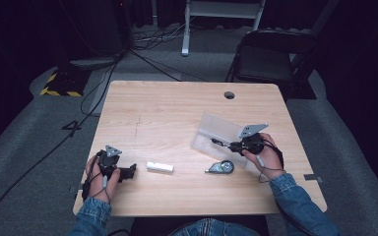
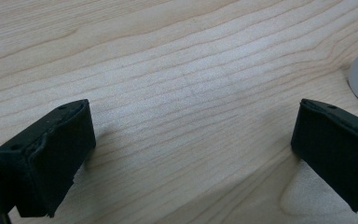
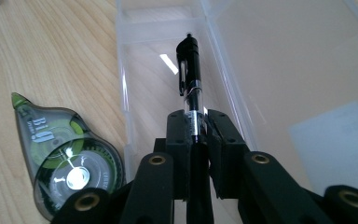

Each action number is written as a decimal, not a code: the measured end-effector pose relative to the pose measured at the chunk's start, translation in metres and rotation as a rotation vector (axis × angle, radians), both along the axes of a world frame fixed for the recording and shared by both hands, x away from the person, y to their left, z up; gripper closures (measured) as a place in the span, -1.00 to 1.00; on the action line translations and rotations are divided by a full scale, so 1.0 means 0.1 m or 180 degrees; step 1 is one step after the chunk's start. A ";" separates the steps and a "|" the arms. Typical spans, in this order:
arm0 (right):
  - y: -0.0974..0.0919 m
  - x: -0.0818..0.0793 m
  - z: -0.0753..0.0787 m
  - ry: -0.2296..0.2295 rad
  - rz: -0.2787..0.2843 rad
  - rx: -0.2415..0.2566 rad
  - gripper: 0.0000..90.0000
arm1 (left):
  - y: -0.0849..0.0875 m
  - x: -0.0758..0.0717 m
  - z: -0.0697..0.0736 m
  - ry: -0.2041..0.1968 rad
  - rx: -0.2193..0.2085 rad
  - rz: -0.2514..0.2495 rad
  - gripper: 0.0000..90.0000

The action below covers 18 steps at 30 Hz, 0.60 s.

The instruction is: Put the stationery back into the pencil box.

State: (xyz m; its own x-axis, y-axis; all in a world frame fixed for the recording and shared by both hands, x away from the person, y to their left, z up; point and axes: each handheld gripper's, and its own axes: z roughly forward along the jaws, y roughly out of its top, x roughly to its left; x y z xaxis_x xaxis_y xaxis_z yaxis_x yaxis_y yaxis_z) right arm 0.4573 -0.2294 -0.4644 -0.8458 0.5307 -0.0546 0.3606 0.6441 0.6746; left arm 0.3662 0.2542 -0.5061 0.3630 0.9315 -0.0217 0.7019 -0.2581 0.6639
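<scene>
The right hand-held gripper (image 1: 225, 144) sits toward the right side of the wooden tabletop (image 1: 177, 108), with its jaws nearly closed and clamped on a black pen (image 3: 189, 77). From the right gripper view the pen runs straight out from between the jaws, its clear section pinched between the pads and its black clip end pointing away over the narrow compartment of a clear plastic case (image 3: 279, 60). The case lies open on the tabletop, its wider half spread out beside that compartment, and whether the pen's far end touches the bottom of the case I cannot tell. Just beside the case, on the side nearer the person, lies a grey and green correction tape dispenser (image 3: 67, 161), flat on the wood; in the high view it sits just in front of the right hand (image 1: 263, 155). Over on the left side, the left hand-held gripper (image 1: 130, 171) is held low near the tabletop's front edge, with its jaws spread wide and nothing between them; the left gripper view shows bare wood grain between the two black pads (image 2: 51, 158). A small white eraser (image 1: 159, 167) lies on the tabletop between the two grippers, close to the left one's jaws but apart from them.
</scene>
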 end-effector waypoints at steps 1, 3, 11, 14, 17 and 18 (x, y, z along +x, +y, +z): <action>0.00 0.01 -0.02 -0.0013 0.0003 -0.0025 0.77 | 0.00 0.00 0.00 -0.0002 0.0001 0.0001 -1.00; 0.00 0.01 -0.03 -0.0015 -0.0013 -0.0046 0.77 | 0.00 0.00 0.00 0.0000 0.0000 0.0001 -1.00; -0.02 0.02 -0.06 -0.0047 -0.0055 -0.0056 0.77 | 0.00 0.00 0.00 0.0000 -0.0001 0.0000 -1.00; -0.02 0.03 -0.07 -0.0050 -0.0071 -0.0053 0.77 | 0.00 0.00 0.00 -0.0001 -0.0001 0.0002 -1.00; -0.02 0.03 -0.07 -0.0058 -0.0078 -0.0057 0.77 | 0.00 0.00 0.00 -0.0001 -0.0001 0.0001 -1.00; -0.02 0.03 -0.08 -0.0064 -0.0079 -0.0060 0.77 | 0.00 0.00 0.00 -0.0003 0.0001 0.0001 -1.00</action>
